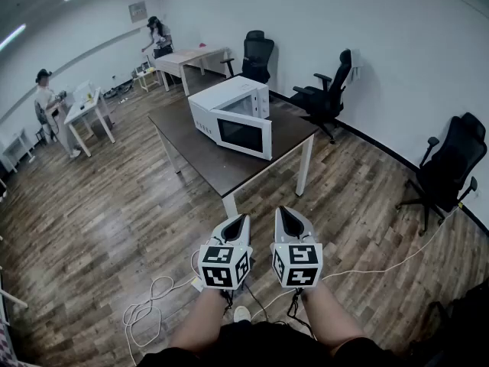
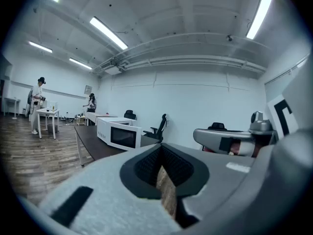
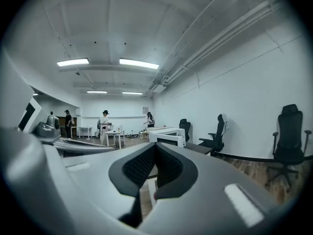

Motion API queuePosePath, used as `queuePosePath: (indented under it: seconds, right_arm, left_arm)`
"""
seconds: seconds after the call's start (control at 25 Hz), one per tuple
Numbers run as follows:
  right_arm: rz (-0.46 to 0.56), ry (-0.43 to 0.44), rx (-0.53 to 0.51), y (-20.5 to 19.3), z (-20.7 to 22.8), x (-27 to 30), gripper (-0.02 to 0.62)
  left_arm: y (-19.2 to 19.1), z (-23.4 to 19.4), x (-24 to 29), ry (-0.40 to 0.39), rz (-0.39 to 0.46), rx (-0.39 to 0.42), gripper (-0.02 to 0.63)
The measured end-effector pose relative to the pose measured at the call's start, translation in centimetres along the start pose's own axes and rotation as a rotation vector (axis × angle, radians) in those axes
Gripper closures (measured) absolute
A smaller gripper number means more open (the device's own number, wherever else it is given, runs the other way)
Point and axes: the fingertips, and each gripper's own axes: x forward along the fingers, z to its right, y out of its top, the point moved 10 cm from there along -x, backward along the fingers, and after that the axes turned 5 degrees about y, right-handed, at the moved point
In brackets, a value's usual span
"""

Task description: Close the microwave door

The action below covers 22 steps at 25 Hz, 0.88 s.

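Note:
A white microwave [image 1: 226, 92] stands on a dark brown table [image 1: 200, 153] ahead of me. Its door [image 1: 244, 135], with a dark window, is swung wide open toward the table's near right side. In the left gripper view the microwave [image 2: 119, 133] appears small and far off. My left gripper [image 1: 242, 219] and right gripper [image 1: 282, 212] are held side by side close to my body, well short of the table. Both are shut with nothing in them, and their dark pads meet at the tips in the left gripper view [image 2: 160, 149] and the right gripper view [image 3: 154, 148].
Black office chairs stand by the far wall [image 1: 328, 92] and at the right [image 1: 447, 167]. White tables [image 1: 85, 104] with two people are at the far left and back. A white cable [image 1: 149, 304] lies coiled on the wood floor near my feet.

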Motion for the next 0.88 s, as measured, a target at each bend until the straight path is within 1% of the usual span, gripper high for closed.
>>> queuePosePath:
  seconds: [0.24,0.4,0.52,0.72,0.88]
  right_arm:
    - [-0.014,0.0,0.001,-0.4,-0.3,2.5,0.589]
    - [-0.021,-0.001,0.029,-0.8,-0.4,4.2,0.588]
    - [-0.027,-0.001,0.02,-0.8,-1.0,5.7,0.588]
    - [-0.053,-0.034,-0.008,-0.7,-1.6,8.4,0.588]
    - [-0.055,-0.081,0.009,-0.6,-1.9,10.6,0.588]
  left_arm:
    - [0.2,-2.0,1.5,-0.002,-0.009,-0.004,0.597]
    - [0.0,-3.4,2.4,-0.005,-0.021,-0.01,0.597]
    - [0.3,-4.8,3.1,-0.012,-0.025,-0.017,0.597]
    - [0.8,-7.2,5.0,-0.033,-0.032,-0.025,0.597]
    - [1.4,-9.3,6.5,-0.052,-0.034,-0.019,0.597]
